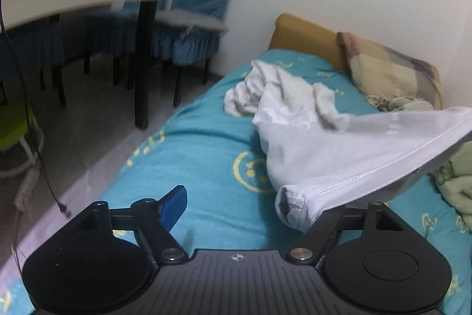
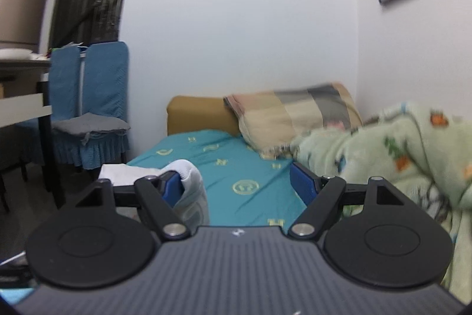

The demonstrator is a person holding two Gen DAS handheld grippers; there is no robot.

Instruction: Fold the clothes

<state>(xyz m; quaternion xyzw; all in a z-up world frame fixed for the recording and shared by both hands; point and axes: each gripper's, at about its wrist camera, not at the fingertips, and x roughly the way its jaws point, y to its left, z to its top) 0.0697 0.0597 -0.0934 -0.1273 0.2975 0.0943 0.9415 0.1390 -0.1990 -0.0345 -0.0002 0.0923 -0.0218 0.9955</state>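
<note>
A white garment [image 1: 309,143] lies crumpled on the teal bed sheet [image 1: 200,143], and its hemmed edge [image 1: 368,173] is lifted and stretched toward the right. In the left wrist view my left gripper [image 1: 236,200] is open wide. The hem's corner drapes over its right finger and hides that tip, while the left blue pad [image 1: 174,205] is bare. In the right wrist view my right gripper [image 2: 236,176] is also open wide. A fold of the white garment [image 2: 191,185] hangs over its left pad, and its right pad [image 2: 303,185] is bare.
A striped pillow [image 2: 295,114] and a mustard headboard [image 2: 197,114] stand at the far end of the bed. A green fleece blanket [image 2: 398,155] is heaped on the right side. Blue-covered chairs [image 1: 194,11] and a dark table [image 1: 144,55] stand left of the bed.
</note>
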